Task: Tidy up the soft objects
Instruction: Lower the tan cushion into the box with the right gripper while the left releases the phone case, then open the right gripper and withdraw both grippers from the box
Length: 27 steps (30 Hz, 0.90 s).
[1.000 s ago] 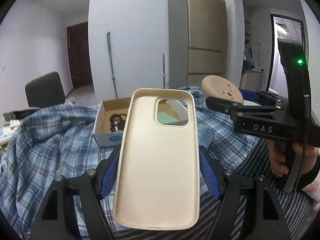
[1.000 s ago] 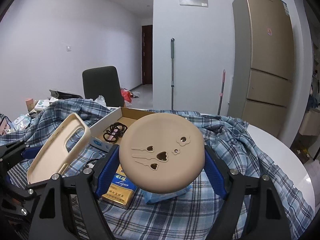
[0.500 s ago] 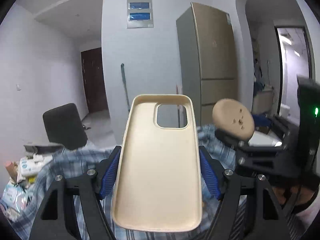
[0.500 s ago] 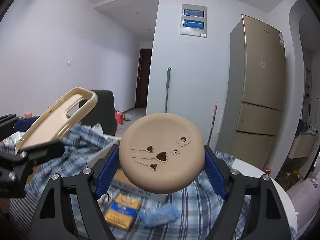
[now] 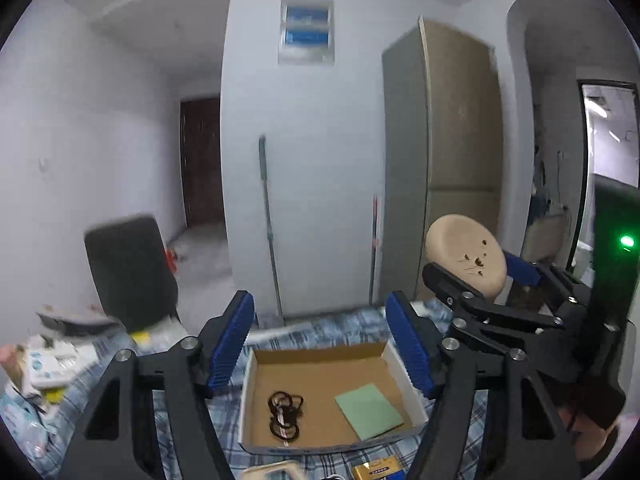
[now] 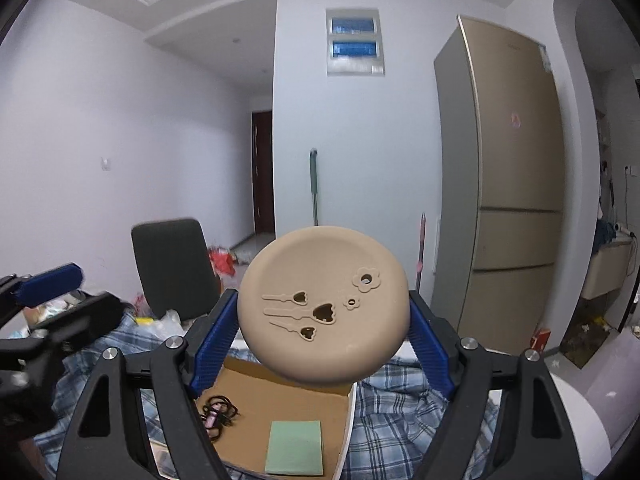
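My left gripper (image 5: 320,308) hangs over the open cardboard box (image 5: 320,350); its jaws are closing with nothing between them. The beige phone case (image 5: 276,471) shows as a sliver on the plaid cloth at the bottom edge of the left wrist view. My right gripper (image 6: 322,300) is shut on a round beige soft disc (image 6: 324,304) with heart and flower cut-outs, held in the air above the box's (image 6: 288,400) far side. That disc (image 5: 466,260) and right gripper (image 5: 480,280) also show at the right of the left wrist view.
The box holds black hair ties (image 5: 284,410) and a green square pad (image 5: 368,410). A yellow packet (image 5: 376,472) lies in front of it on the blue plaid cloth (image 6: 404,412). A black chair (image 6: 172,268), a fridge (image 6: 504,200) and clutter at the left (image 5: 48,364) stand beyond.
The phone case has left my left gripper, which is now empty. Both grippers have risen, and the box now shows from above. The right gripper still holds the disc.
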### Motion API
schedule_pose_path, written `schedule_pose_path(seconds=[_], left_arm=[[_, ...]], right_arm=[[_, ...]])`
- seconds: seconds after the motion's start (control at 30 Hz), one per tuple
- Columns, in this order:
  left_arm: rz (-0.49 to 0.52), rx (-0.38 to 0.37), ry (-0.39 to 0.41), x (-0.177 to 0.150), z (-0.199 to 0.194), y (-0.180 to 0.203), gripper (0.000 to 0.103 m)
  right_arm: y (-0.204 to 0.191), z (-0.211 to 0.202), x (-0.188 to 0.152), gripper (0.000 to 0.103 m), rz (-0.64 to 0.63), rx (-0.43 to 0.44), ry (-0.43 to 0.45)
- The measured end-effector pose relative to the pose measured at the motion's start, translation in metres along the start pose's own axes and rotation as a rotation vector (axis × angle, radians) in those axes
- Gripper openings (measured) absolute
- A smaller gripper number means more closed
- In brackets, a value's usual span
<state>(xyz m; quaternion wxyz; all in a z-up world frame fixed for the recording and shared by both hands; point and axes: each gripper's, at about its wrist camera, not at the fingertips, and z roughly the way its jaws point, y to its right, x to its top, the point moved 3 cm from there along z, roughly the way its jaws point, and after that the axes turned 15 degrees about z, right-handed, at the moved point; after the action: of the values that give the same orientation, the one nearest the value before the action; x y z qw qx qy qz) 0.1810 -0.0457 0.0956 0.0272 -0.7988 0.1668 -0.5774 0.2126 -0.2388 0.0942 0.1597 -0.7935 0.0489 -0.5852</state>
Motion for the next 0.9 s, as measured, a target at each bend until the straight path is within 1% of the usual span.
schedule_pose_path(seconds=[0.13,0.27,0.37,0.43,0.5,0.53,0.57,0.6,0.67,0.7,0.9], left_arm=[[-0.027,0.002,-0.108,-0.026,0.051,-0.010,0.071],[-0.046,-0.033,-0.213,-0.055,0.086,-0.012,0.071],[-0.053,-0.060,-0.277,-0.074,0.103,-0.015,0.071],[-0.053,-0.054,-0.298,-0.082,0.110,-0.016,0.071],[-0.056,-0.047,-0.307,-0.089,0.114,-0.016,0.071],[-0.058,-0.046,-0.313,-0.091,0.114,-0.017,0.075],[-0.061,-0.046,-0.317,-0.092,0.116,-0.018,0.079],[-0.063,-0.043,-0.310,-0.093,0.114,-0.018,0.088],[-0.069,-0.016,-0.269,-0.090,0.108,-0.021,0.088],[-0.068,-0.009,-0.262,-0.088,0.106,-0.025,0.088],[-0.106,-0.009,-0.236,-0.079,0.094,-0.033,0.088]], right_arm=[[0.010,0.032,-0.035,0.080,0.003,-0.014,-0.093],[0.021,0.069,-0.072,0.080,0.024,-0.004,-0.245],[0.022,0.090,-0.092,0.080,-0.004,-0.003,-0.326],[0.022,0.097,-0.102,0.080,-0.025,-0.005,-0.361],[0.021,0.105,-0.108,0.081,-0.021,0.014,-0.406],[0.021,0.104,-0.115,0.082,-0.019,0.019,-0.425],[0.022,0.106,-0.117,0.085,-0.019,0.016,-0.434],[0.023,0.107,-0.119,0.090,-0.022,0.006,-0.427],[0.025,0.104,-0.118,0.096,-0.034,-0.002,-0.386],[0.024,0.102,-0.115,0.098,-0.039,-0.004,-0.369],[0.022,0.087,-0.095,0.098,-0.038,-0.013,-0.294]])
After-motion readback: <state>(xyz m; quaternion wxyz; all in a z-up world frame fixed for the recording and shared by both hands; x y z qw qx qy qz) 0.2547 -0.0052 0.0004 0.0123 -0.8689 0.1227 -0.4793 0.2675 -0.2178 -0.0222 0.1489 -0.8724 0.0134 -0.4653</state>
